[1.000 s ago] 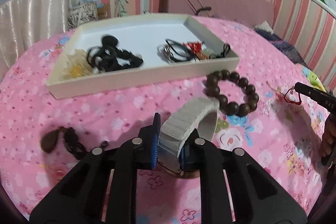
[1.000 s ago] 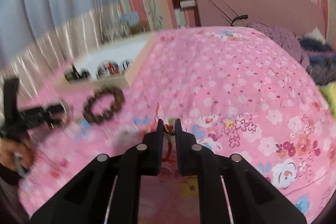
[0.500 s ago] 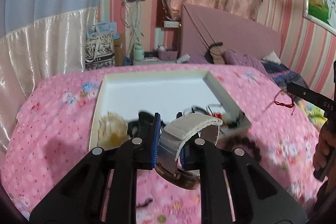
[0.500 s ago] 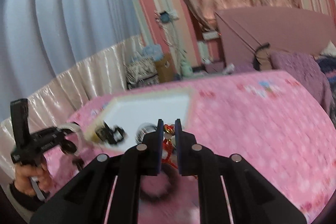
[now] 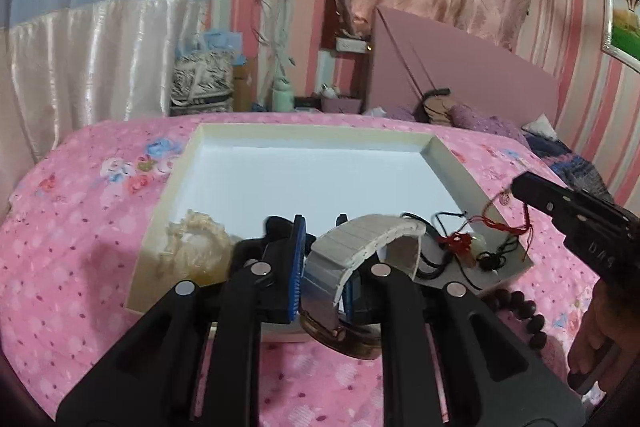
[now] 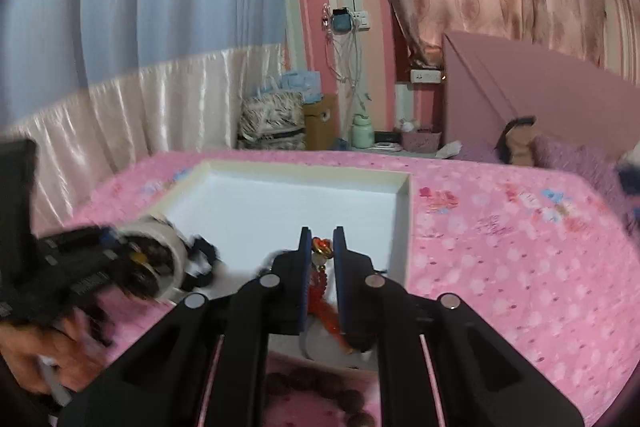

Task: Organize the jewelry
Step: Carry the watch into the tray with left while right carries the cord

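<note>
My left gripper (image 5: 322, 259) is shut on a watch with a pale grey band (image 5: 360, 239) and holds it above the near edge of the white tray (image 5: 312, 179). My right gripper (image 6: 320, 251) is shut on a red cord charm (image 6: 322, 283) and holds it over the tray's near right part (image 6: 280, 203); it also shows in the left wrist view (image 5: 520, 187), the charm's cord (image 5: 508, 223) hanging from it. In the tray lie a yellowish piece (image 5: 192, 247) and black and red cords (image 5: 460, 243). A brown bead bracelet (image 5: 524, 311) lies on the bedspread.
The tray rests on a pink flowered bedspread (image 5: 80, 227). A pink headboard (image 5: 460, 67) and pillows stand at the back right. A bag and boxes (image 5: 204, 83) stand beyond the bed. The person's hand (image 5: 600, 339) holds the right gripper.
Both grippers have lifted from the bedspread and moved to the tray, each still holding its piece. The left now holds the watch over the tray's near edge; the right holds the charm over it.
</note>
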`<move>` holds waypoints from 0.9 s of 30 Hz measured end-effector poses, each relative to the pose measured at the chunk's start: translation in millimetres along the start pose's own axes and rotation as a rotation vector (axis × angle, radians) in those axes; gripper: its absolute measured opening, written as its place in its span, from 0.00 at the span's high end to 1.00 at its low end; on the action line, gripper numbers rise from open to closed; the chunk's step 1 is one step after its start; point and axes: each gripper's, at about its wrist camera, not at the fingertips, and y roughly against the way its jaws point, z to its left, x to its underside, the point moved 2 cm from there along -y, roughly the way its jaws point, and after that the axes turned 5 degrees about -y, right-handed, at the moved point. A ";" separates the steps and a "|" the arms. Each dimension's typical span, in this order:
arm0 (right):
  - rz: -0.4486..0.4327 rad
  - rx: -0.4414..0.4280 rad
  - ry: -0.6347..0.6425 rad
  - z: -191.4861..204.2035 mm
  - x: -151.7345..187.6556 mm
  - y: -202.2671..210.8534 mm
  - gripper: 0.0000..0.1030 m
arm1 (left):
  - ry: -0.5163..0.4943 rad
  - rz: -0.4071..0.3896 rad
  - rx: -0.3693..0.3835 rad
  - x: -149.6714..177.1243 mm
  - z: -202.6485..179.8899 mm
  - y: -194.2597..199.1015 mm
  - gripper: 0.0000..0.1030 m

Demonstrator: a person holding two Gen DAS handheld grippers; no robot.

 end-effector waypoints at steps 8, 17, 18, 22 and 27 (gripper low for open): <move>-0.004 0.017 -0.056 -17.1 0.2 -1.1 0.90 | -0.008 -0.001 -0.044 5.3 2.2 -8.3 0.87; 0.048 0.008 -0.074 -21.6 7.4 -18.7 0.90 | -0.023 0.038 -0.028 11.1 -3.7 -18.0 0.86; 0.050 0.008 -0.070 -20.4 7.5 -19.4 0.90 | -0.021 0.040 -0.027 11.5 -2.3 -17.8 0.86; 0.064 0.017 -0.053 -16.3 9.8 -21.4 0.90 | -0.024 0.047 -0.030 11.9 -2.9 -18.8 0.86; 0.075 0.026 -0.049 -16.7 11.8 -23.5 0.90 | -0.046 0.056 -0.040 10.8 -8.3 -23.0 0.86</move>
